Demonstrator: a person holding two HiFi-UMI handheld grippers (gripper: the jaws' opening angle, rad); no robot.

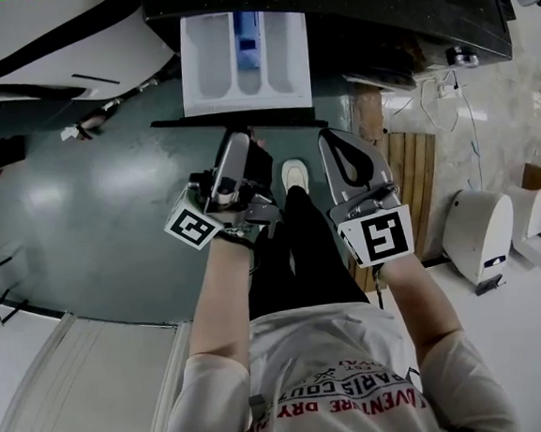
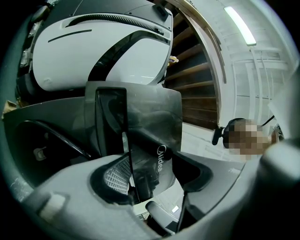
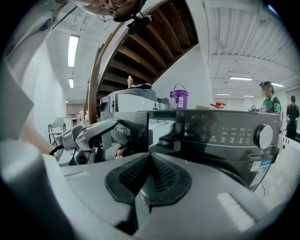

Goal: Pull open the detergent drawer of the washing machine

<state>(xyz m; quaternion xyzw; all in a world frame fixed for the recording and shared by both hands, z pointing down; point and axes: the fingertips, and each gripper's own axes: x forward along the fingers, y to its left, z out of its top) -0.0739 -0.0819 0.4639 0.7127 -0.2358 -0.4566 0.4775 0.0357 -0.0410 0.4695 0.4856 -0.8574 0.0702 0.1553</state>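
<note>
The detergent drawer (image 1: 246,64) stands pulled out of the dark washing machine (image 1: 375,13), its white compartments open to view from above. My left gripper (image 1: 243,139) is shut on the drawer's dark front panel (image 1: 238,119). In the left gripper view that panel (image 2: 136,117), marked with a brand name, runs edge-on between the pads of the left gripper (image 2: 140,173). My right gripper (image 1: 340,152) hangs free to the right of the drawer, shut with nothing in it. In the right gripper view its pads meet (image 3: 149,171), and beyond them are the left gripper (image 3: 101,129), the drawer (image 3: 157,126) and the control panel (image 3: 225,133).
A purple bucket (image 3: 178,99) stands on top of the machine. A wooden slatted panel (image 1: 418,179) and a white appliance (image 1: 479,230) are at the right. A white machine (image 1: 48,42) sits at the left. The person's shoe (image 1: 294,174) is below the drawer. People stand far right (image 3: 269,98).
</note>
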